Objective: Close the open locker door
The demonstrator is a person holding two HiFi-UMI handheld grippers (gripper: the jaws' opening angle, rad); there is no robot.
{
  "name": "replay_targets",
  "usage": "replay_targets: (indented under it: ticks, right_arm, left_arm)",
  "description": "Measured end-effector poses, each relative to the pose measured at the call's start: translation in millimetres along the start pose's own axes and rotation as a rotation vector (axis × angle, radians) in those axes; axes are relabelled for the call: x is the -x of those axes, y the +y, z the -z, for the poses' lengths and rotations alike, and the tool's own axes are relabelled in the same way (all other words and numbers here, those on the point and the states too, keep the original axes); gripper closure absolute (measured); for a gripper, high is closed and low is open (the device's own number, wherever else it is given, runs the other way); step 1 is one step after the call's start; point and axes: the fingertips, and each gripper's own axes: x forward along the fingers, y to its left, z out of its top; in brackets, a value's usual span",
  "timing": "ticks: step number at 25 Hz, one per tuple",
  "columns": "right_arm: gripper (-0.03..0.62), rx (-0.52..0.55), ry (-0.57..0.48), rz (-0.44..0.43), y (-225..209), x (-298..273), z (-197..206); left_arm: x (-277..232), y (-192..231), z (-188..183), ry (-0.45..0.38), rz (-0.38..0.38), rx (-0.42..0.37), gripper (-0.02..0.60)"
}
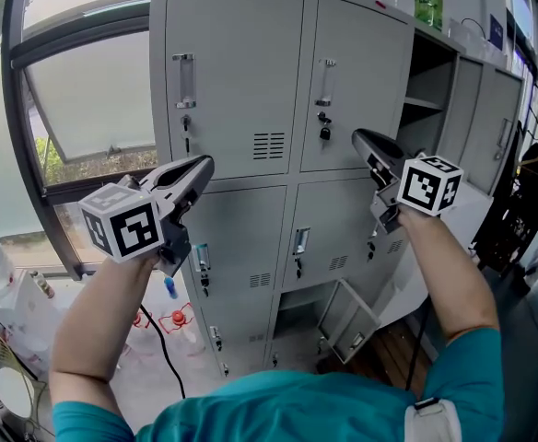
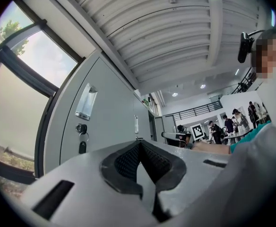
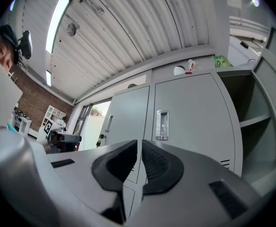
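A grey locker bank [image 1: 241, 81] fills the middle of the head view, three rows of doors, with a large window [image 1: 85, 99] just to its left. The person's teal shirt [image 1: 287, 412] runs along the bottom edge, and both bare forearms reach up from it toward the lockers. At the upper right of the bank one open compartment [image 1: 424, 67] shows a shelf [image 1: 423, 102] inside, and the right gripper view sees the same opening off to its right. In the bottom row, below the right forearm, the open locker door [image 1: 347, 320] stands swung out from its frame and tilted, well apart from both tools. The left tongs [image 1: 204, 166] are held in front of the seam between the top and middle rows of the left column, touching no door. In the left gripper view their tips meet, with nothing caught between them. The right tongs [image 1: 359, 138] are held before the second column at about the same height. Their jaws are drawn together but for a thin slit and hold nothing. Each tool carries a marker cube, the left cube [image 1: 122, 221] near the window frame and the right cube [image 1: 428, 184] beside the open compartment. A green bottle [image 1: 427, 3] stands on top of the bank. Each of the two closed top doors has a metal handle [image 1: 184, 81], and a small padlock [image 1: 324, 133] hangs on the second of them.
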Motion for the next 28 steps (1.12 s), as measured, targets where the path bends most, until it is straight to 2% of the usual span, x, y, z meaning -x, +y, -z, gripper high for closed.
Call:
replay_targets:
  ticks: [4,9,16,21,28]
  right_arm:
    - [0.576,0.005,-0.004,0.007,-4,10,-2]
    - [0.576,0.004,-0.001,0.014,-17,21,0]
    - [0.576,0.034,-0.02,0.037,-57,65,-11]
    - [0.576,0.063,-0.024,0.078,-118,119,-20]
    - [0.576,0.093,-0.011,0.187,-238,230,-41]
  left_arm:
    - [-6,-7,-3,-0.013,0.012,0.027,0.578]
    - [-21,-15,3,0.002,0.01,0.025,0.578]
    - [-77,-50,18,0.028,0.036,0.03,0.578]
    - [-151,-101,26,0.03,0.084,0.012,0.578]
    - [-290,-195,52,0.021,0.197,0.029,0.578]
